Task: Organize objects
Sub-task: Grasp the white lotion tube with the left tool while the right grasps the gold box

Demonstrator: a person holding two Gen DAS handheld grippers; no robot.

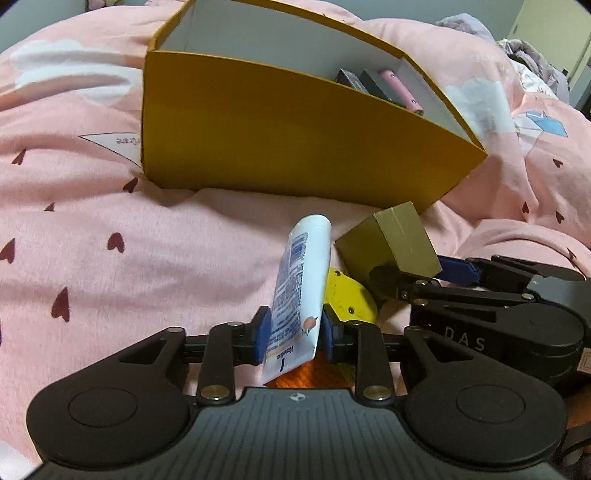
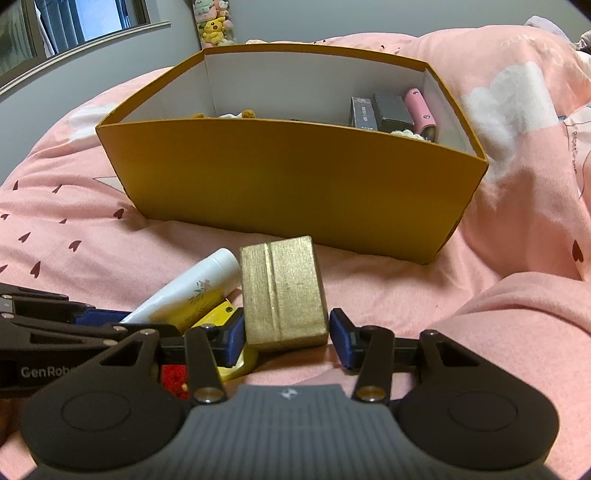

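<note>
My left gripper [image 1: 294,334] is shut on a white Vaseline tube [image 1: 301,288], held just above the pink bedspread. The tube also shows in the right wrist view [image 2: 192,295]. My right gripper [image 2: 287,338] is open, its blue pads on either side of a gold box [image 2: 282,293] with a gap on the right side. The gold box also shows in the left wrist view [image 1: 391,242]. A large yellow cardboard box [image 2: 295,181] stands just beyond, open at the top. It holds two dark small boxes [image 2: 380,110] and a pink cylinder [image 2: 421,110].
A yellow flat item [image 1: 347,297] and an orange item [image 1: 314,374] lie under the grippers. A red item [image 2: 173,378] lies by the left gripper. The pink bedspread [image 1: 110,229] spreads all around, rumpled at the right. Plush toys [image 2: 214,22] stand by the far wall.
</note>
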